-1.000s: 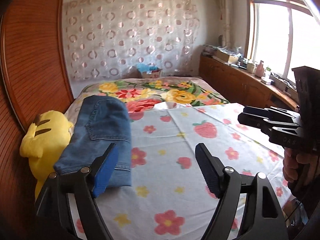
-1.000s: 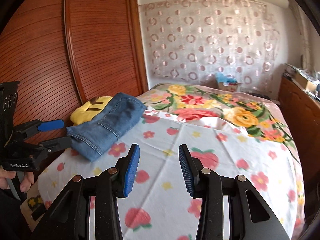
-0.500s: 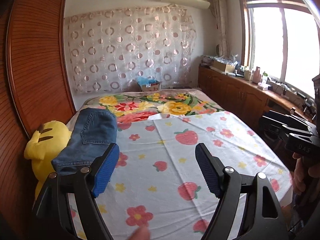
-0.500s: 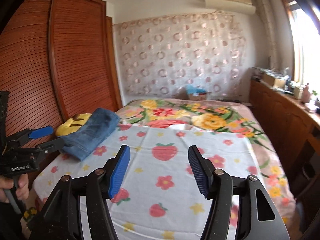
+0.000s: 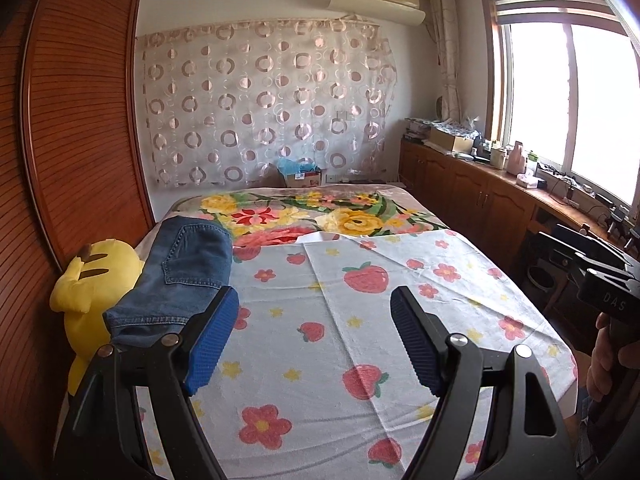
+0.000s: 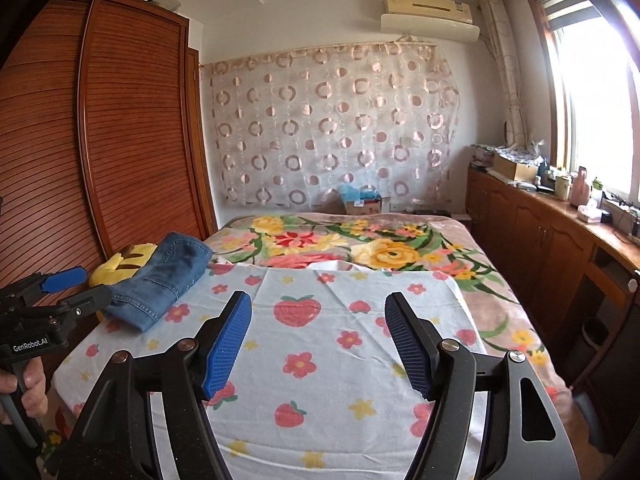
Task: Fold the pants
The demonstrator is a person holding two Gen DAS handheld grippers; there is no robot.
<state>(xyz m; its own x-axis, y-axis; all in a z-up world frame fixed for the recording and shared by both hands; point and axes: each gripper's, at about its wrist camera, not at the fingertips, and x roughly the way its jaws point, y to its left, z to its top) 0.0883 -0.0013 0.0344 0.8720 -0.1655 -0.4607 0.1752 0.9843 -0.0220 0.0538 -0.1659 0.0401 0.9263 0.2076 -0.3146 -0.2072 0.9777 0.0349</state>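
Note:
The blue denim pants (image 5: 180, 276) lie folded into a compact stack at the bed's left edge, partly resting on a yellow plush toy (image 5: 94, 280); they also show in the right wrist view (image 6: 164, 276). My left gripper (image 5: 314, 340) is open and empty, held back above the near part of the bed, to the right of the pants. My right gripper (image 6: 318, 344) is open and empty, over the near middle of the bed. Each gripper shows at the edge of the other's view, the left one (image 6: 60, 292) and the right one (image 5: 592, 268).
The bed carries a strawberry-and-flower sheet (image 5: 360, 320) over a floral blanket (image 5: 320, 212). A wooden slatted wardrobe (image 6: 100, 140) stands close on the left. Low wooden cabinets (image 6: 552, 236) with clutter run under the window on the right. A cardboard box (image 5: 302, 176) sits beyond the bed.
Both grippers have pulled back and risen away from the bed, so more of the room shows. The right gripper's jaws have opened wider. The folded pants have not moved.

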